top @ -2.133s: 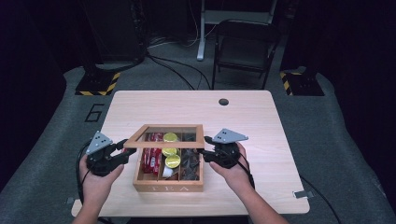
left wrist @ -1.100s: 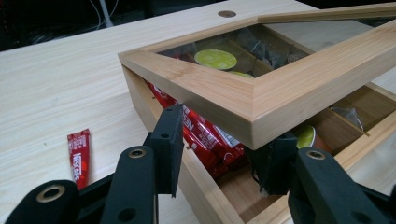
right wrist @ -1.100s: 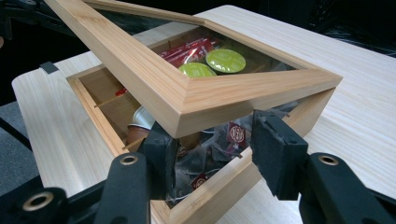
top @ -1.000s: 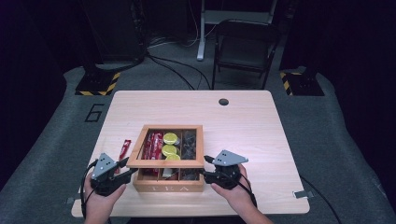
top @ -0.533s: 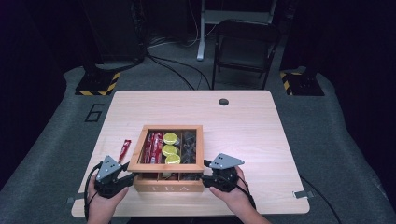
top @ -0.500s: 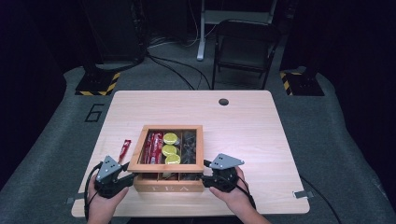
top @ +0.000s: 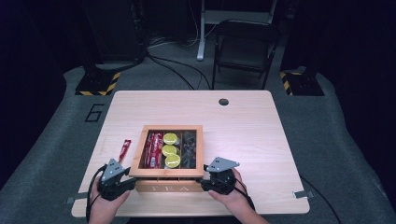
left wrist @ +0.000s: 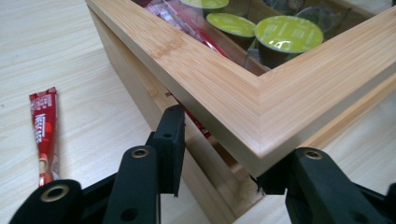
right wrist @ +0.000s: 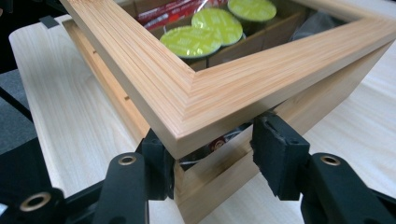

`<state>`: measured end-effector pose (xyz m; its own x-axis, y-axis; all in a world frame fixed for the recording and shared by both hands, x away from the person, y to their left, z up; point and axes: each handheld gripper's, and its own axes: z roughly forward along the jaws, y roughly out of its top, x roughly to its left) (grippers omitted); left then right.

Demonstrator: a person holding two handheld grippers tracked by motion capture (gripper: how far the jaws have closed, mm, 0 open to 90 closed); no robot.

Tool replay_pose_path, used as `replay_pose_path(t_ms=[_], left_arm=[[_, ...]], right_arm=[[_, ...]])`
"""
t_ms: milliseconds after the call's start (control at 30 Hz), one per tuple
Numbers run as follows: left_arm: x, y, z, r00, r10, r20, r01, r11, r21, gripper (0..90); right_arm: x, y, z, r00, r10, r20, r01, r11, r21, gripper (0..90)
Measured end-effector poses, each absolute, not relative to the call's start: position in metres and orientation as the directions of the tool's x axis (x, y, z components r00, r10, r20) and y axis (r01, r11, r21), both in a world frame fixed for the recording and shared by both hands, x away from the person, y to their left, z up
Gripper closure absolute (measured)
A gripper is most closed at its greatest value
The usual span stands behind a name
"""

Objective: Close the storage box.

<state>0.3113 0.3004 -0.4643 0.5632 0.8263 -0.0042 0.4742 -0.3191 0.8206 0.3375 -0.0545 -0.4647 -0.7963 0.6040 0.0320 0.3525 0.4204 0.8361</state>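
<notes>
A rectangular bamboo tea box [top: 166, 185] with a glass-paned, wood-framed lid [top: 166, 173] is positioned near the front edge of the light wooden bench [top: 243, 135], between the two hands. The word "TEA" is marked on its front wall. The lid is seen slightly raised above the box body along the front; a gap is visible beneath both front corners in the gripper views.

The left hand-held gripper [top: 122, 178] is placed at the front left corner of the box. In the left gripper view, its jaws are set at a medium width on either side of the lid corner [left wrist: 261, 135]; one jaw lies against the box wall under the lid frame and the other sits beneath the frame's front edge. Whether the pads press on the wood cannot be told.

The right hand-held gripper [top: 211, 179] is placed at the front right corner. In the right gripper view, its jaws straddle the corner of the box body [right wrist: 210, 186] beneath the lid corner, close to the wood on both sides; firm contact cannot be confirmed.

Green-lidded round capsules [top: 169, 150] and red stick sachets [top: 152, 149] are held in the box compartments. A single red stick sachet [top: 124, 150] lies on the bench just left of the box.
</notes>
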Motion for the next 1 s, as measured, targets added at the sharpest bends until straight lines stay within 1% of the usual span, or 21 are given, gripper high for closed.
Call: replay_pose_path(t_ms=[167, 300, 400, 633, 900, 1000], left_arm=[[0.312, 0.302, -0.465, 0.564, 0.825, -0.026, 0.488, -0.308, 0.817, 57.6], [0.312, 0.301, -0.463, 0.58, 0.815, -0.012, 0.485, -0.334, 0.809, 56.7], [0.309, 0.3, -0.463, 0.588, 0.809, 0.003, 0.477, -0.349, 0.807, 54.2], [0.303, 0.304, -0.462, 0.608, 0.794, -0.014, 0.474, -0.349, 0.808, 49.4], [0.301, 0.301, -0.461, 0.618, 0.786, -0.014, 0.472, -0.357, 0.806, 49.1], [0.301, 0.304, -0.462, 0.616, 0.787, -0.032, 0.484, -0.346, 0.804, 44.7]], right_arm=[[0.339, -0.057, -0.467, -0.797, 0.603, 0.036, 0.358, 0.424, 0.832, 50.6], [0.337, -0.058, -0.467, -0.787, 0.615, 0.05, 0.376, 0.414, 0.829, 50.7], [0.336, -0.059, -0.466, -0.786, 0.616, 0.056, 0.377, 0.406, 0.832, 50.4], [0.333, -0.058, -0.465, -0.804, 0.593, 0.056, 0.371, 0.425, 0.826, 49.9], [0.328, -0.058, -0.464, -0.802, 0.593, 0.072, 0.379, 0.412, 0.829, 49.5], [0.327, -0.059, -0.464, -0.804, 0.591, 0.07, 0.376, 0.412, 0.83, 49.4]])
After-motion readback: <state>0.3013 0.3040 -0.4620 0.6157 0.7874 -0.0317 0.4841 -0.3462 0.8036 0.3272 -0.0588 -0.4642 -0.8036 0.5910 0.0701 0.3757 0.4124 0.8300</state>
